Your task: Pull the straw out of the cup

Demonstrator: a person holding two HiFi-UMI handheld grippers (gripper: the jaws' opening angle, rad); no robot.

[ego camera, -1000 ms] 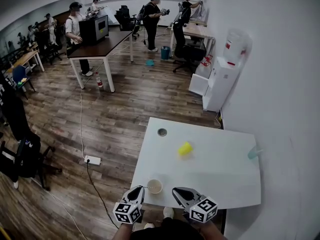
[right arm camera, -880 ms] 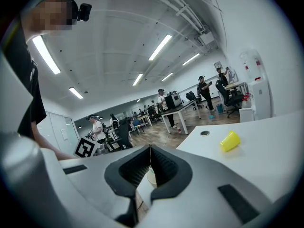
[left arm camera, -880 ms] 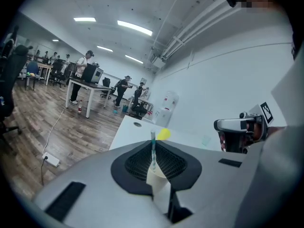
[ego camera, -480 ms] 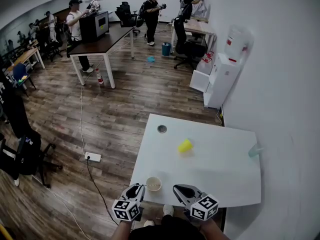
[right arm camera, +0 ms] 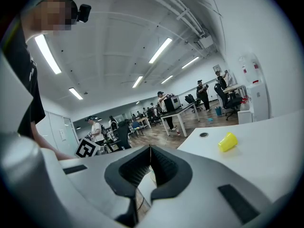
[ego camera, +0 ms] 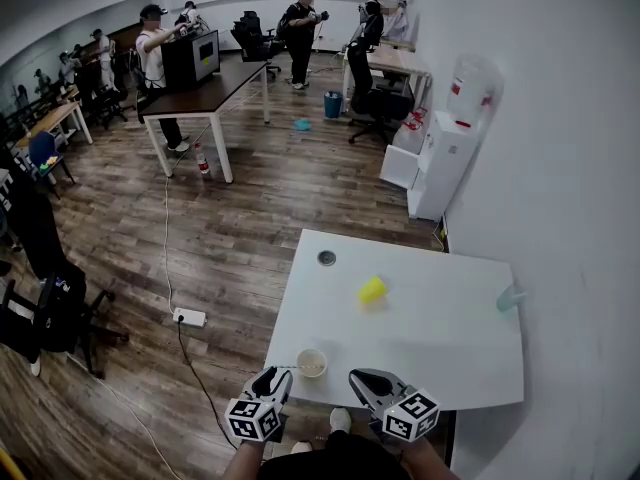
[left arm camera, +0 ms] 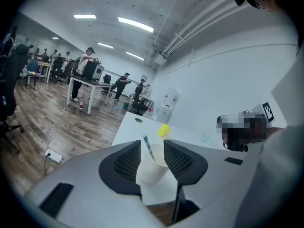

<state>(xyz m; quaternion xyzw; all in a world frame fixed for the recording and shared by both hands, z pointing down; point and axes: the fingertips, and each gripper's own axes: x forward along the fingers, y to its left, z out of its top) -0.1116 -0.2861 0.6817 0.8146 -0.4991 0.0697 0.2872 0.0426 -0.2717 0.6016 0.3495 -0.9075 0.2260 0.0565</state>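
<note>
A white paper cup stands near the front edge of the white table. A striped straw leans in the cup. My left gripper sits just left of the cup at the table edge. In the left gripper view the left gripper has its jaws opening, with the cup between them and the pads not pressing on it. My right gripper hovers right of the cup. In the right gripper view the right gripper has its tips together on nothing.
A yellow cup lies on its side mid-table. A clear cup stands at the right edge by the wall. A round cable hole sits at the far left corner. Behind are wooden floor, desks and people.
Both grippers and the cup keep their places by the front edge. The head view has drifted slightly, and people at the back have shifted.
</note>
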